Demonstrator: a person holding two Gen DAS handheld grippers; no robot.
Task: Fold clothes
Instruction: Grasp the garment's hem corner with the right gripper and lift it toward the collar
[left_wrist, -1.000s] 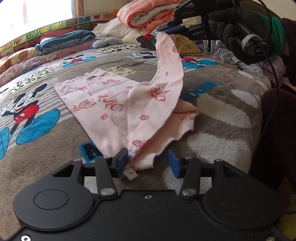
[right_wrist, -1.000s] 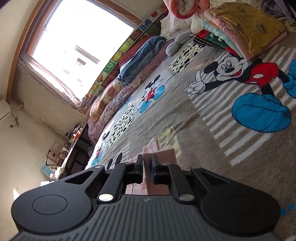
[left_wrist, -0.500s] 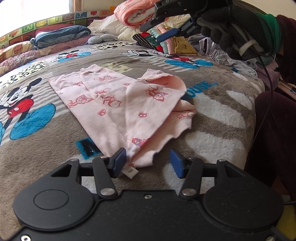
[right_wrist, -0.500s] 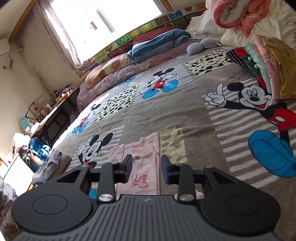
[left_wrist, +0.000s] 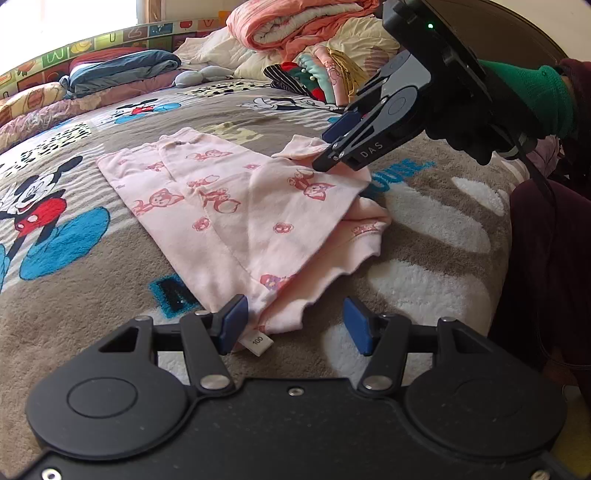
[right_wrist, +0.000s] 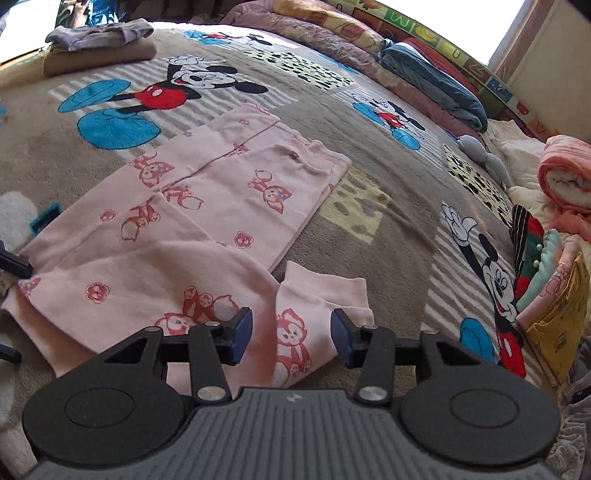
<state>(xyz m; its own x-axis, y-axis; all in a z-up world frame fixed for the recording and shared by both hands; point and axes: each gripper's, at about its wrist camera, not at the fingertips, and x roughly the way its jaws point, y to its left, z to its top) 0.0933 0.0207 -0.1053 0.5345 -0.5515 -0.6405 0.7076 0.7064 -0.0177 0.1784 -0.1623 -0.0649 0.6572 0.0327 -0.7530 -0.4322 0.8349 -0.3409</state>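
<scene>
Pink garment (left_wrist: 236, 206) lies on the bed blanket (left_wrist: 92, 302), partly folded: one side laid over the body, a sleeve end (right_wrist: 317, 295) sticking out past the fold on the side toward the folded clothes stack (right_wrist: 546, 288).

Left hand-held gripper (left_wrist: 291, 325) sits at the garment's near hem. Jaws opening, well apart; hem corner and size tag (left_wrist: 257, 341) lie between them, one pad beside the cloth, no squeeze visible.

Right hand-held gripper (right_wrist: 291, 334) hangs low over the stray sleeve end, seen in the left view with its tips at the cloth. Jaws closing, the sleeve cloth between them; pads do not yet press on it, so nothing is held.

Step in hand, by judgement: tucking the sleeve in to square the garment before folding it across.

Next move likely calls for the right pads to pinch the sleeve end cleanly, a single layer, then carry it over the body without dragging the fold beneath. The left could pin the hem while that happens. Soft knit; apt to bunch.
</scene>
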